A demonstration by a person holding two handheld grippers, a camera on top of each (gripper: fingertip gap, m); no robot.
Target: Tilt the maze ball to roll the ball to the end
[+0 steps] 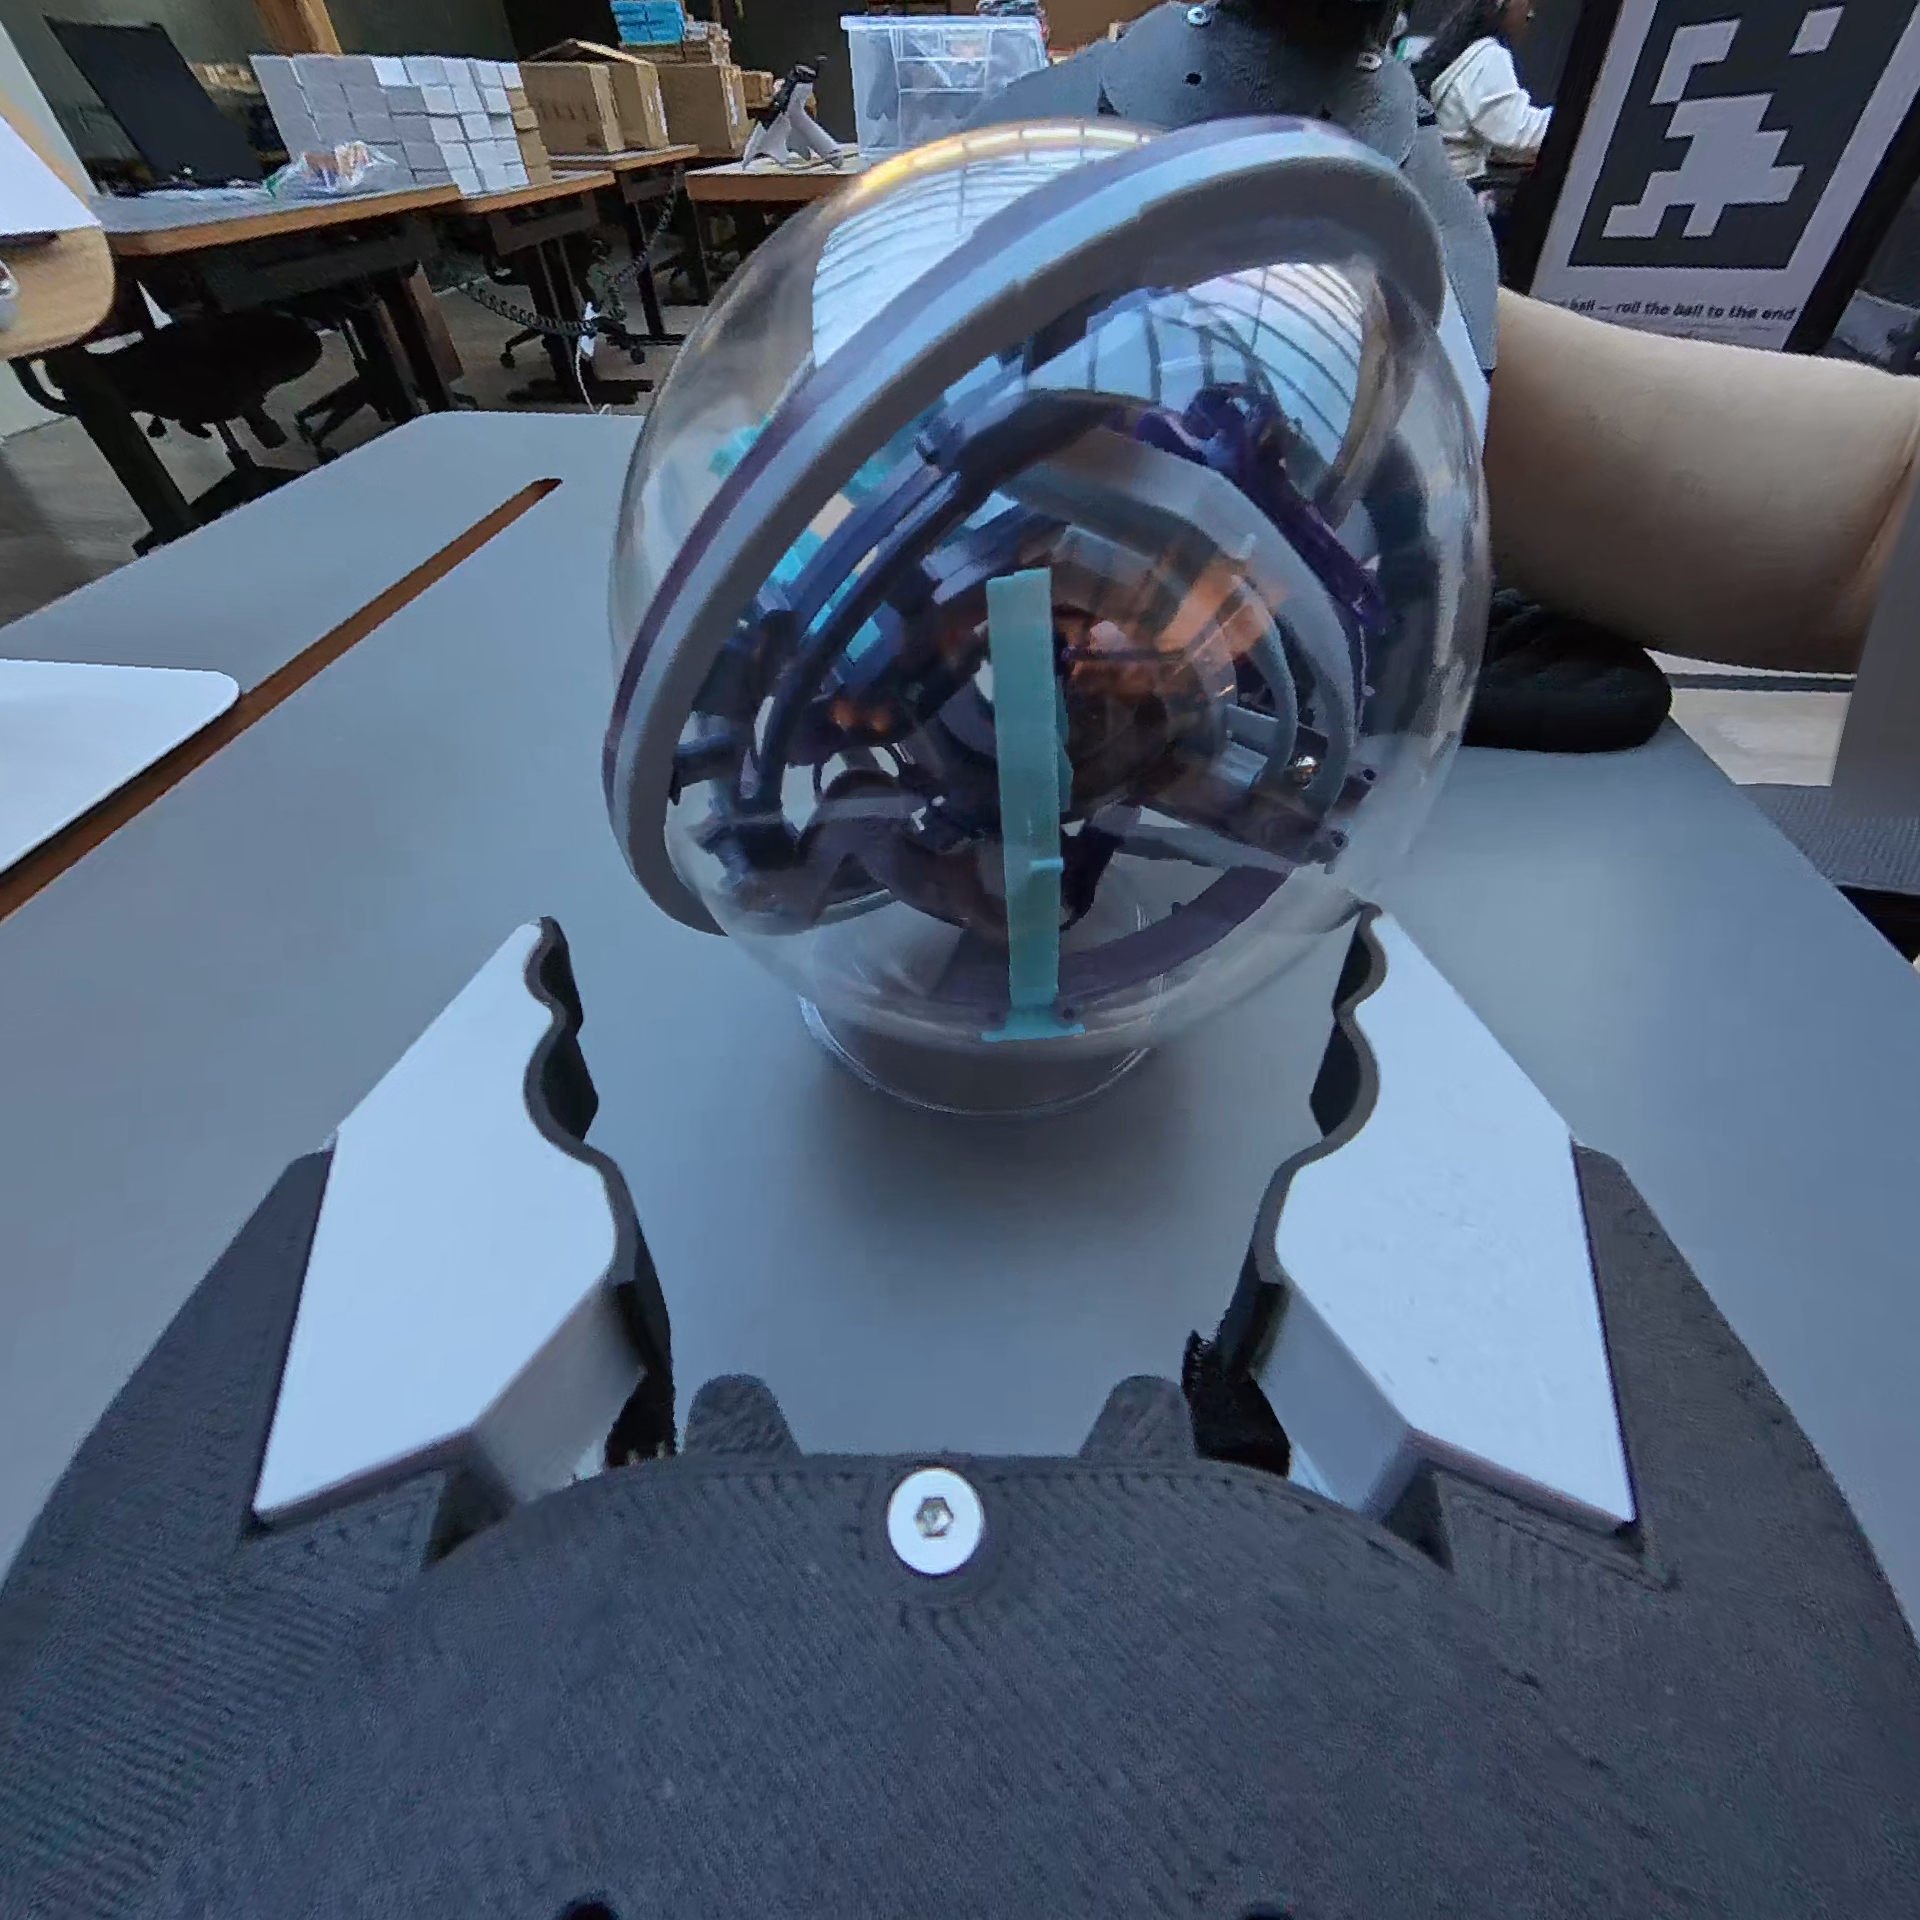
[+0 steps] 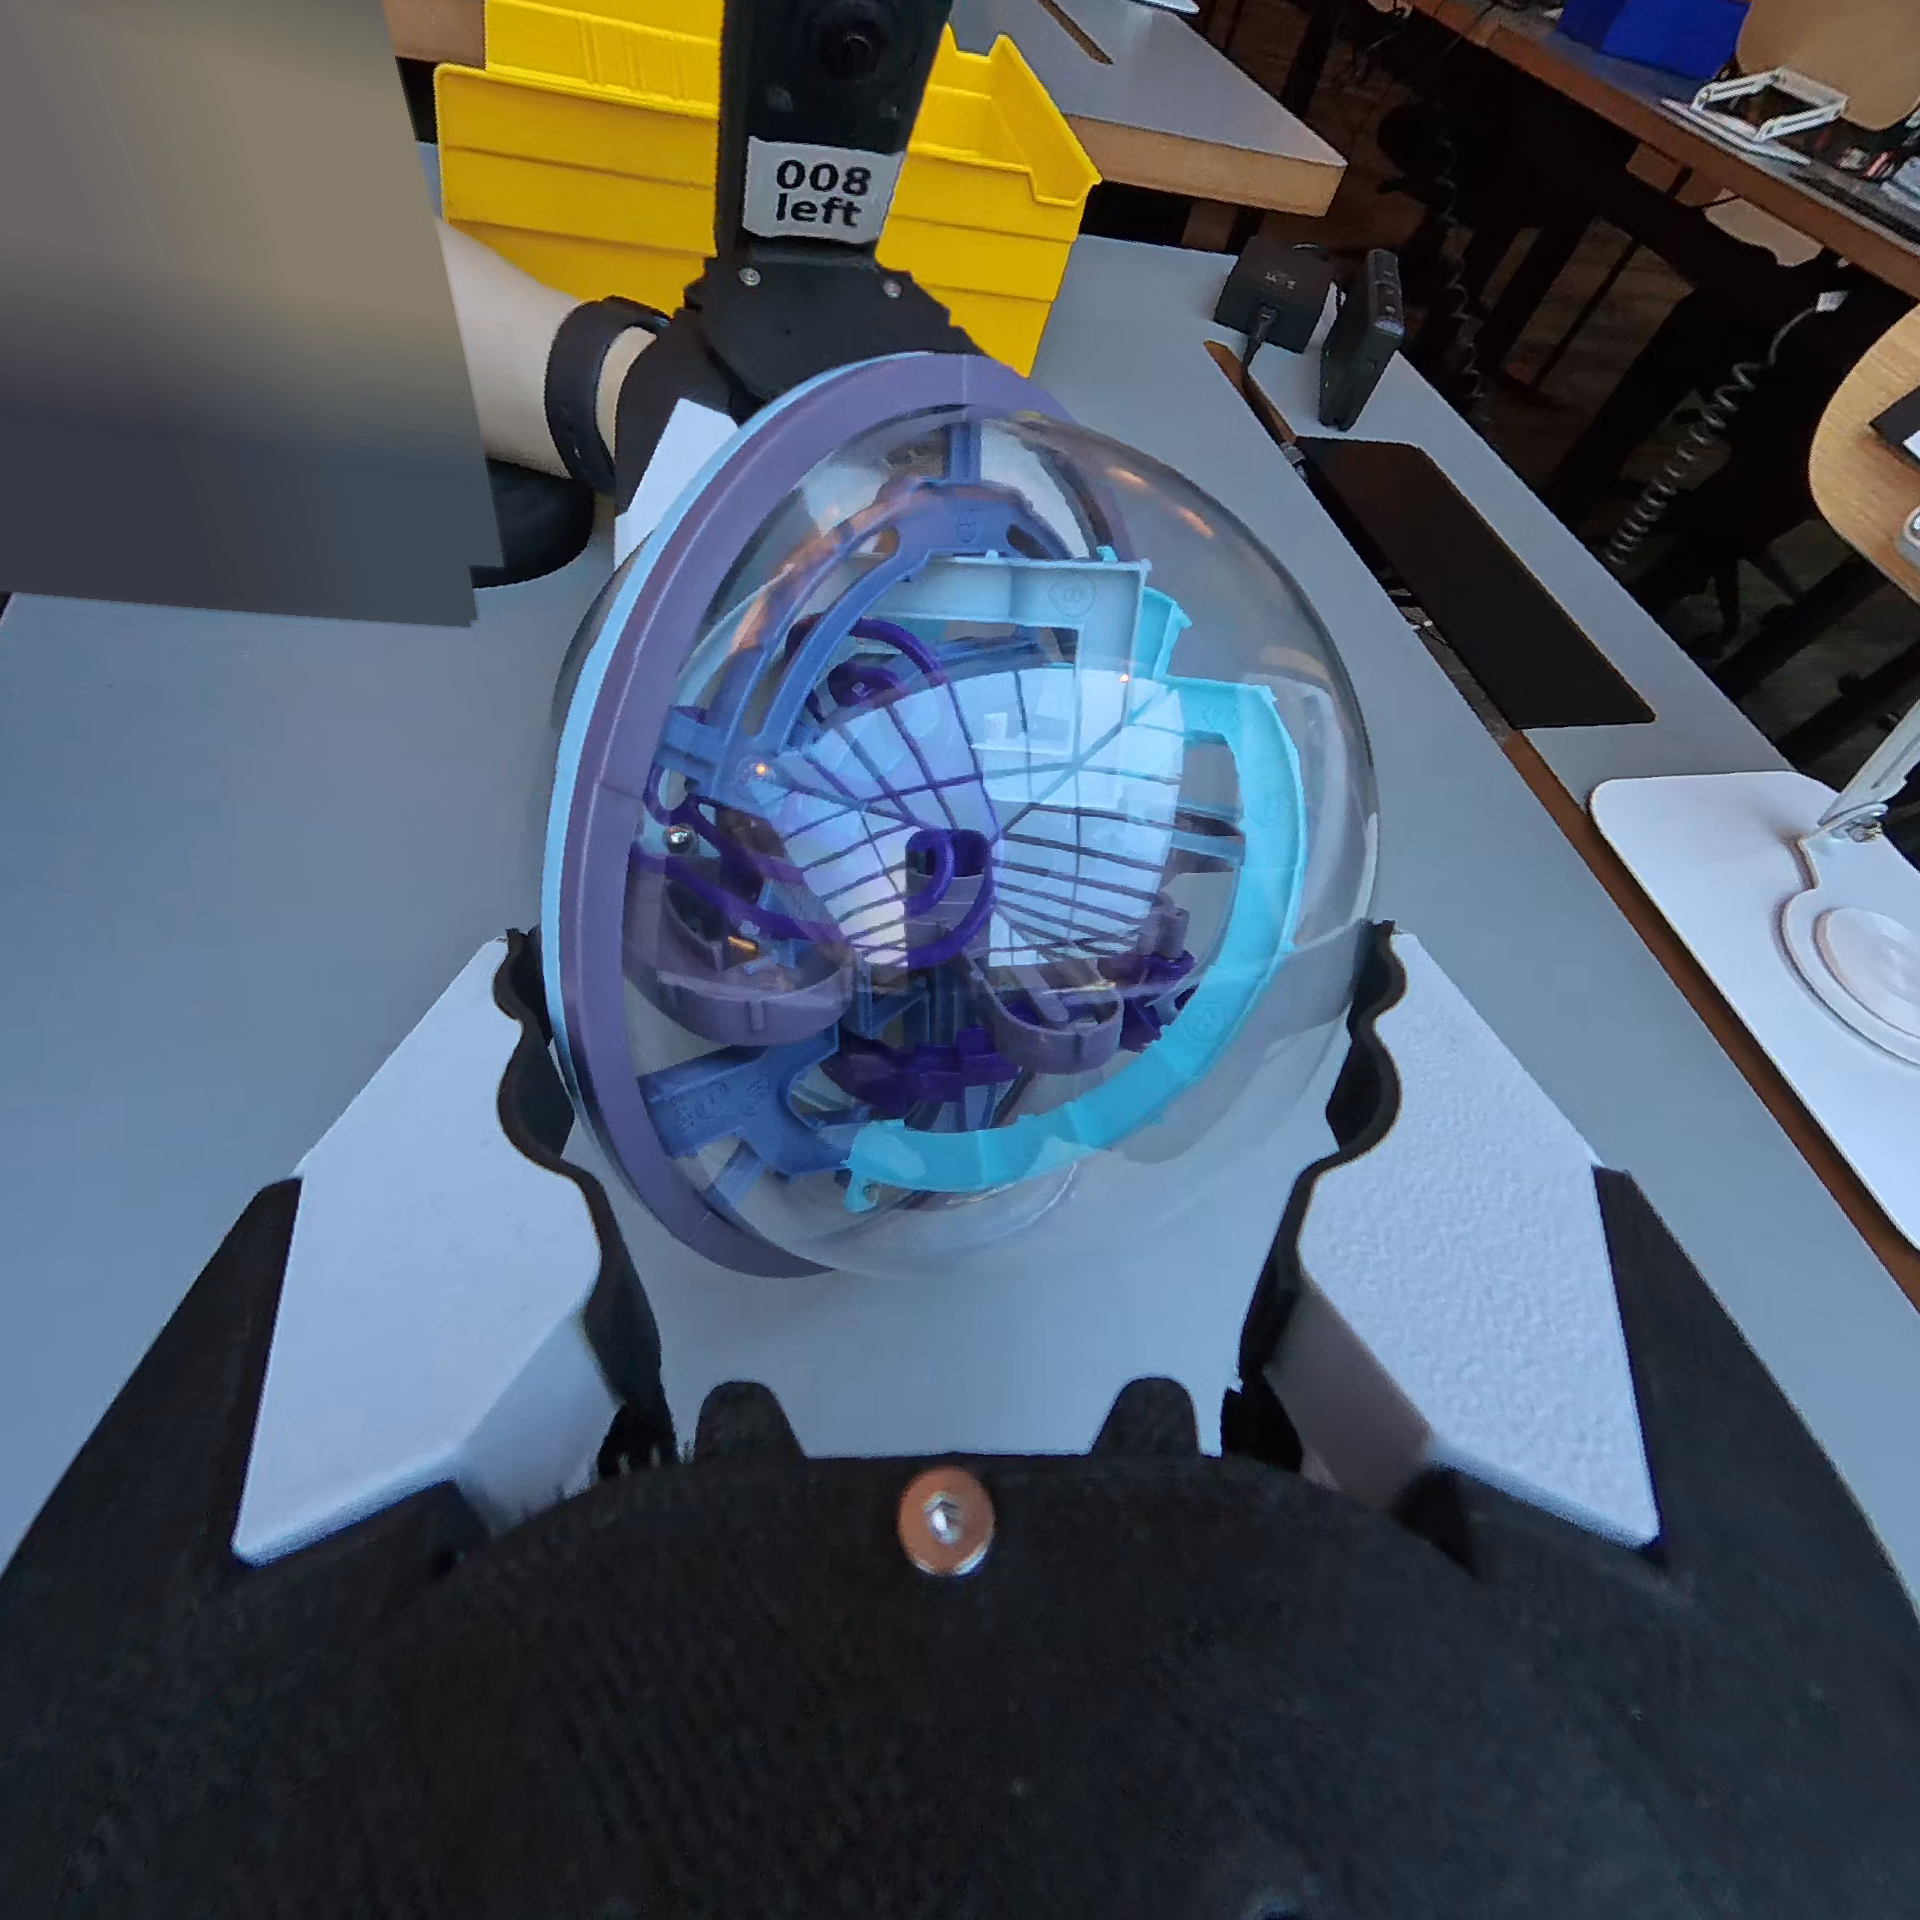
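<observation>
Maze ball (image 1: pixel 1039 582) sits tilted on grey table (image 1: pixel 312 831). Left gripper (image 1: pixel 956 966) spread wide, right tip touching it. Right gripper (image 2: pixel 951 971) spread, both tips against sphere.

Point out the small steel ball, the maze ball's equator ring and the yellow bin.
Steel ball (image 2: pixel 681 834): right wrist view, its shiny face.
Equator ring (image 2: pixel 597 810): right wrist view, purple band.
Yellow bin (image 2: pixel 582 156): right wrist view, front wall.

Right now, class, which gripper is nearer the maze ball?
Right. The right gripper has its open fingertips flanking the sides of the maze ball. The left gripper sits opposite and just short of it, with the sphere mostly beyond its fingertips.
</observation>
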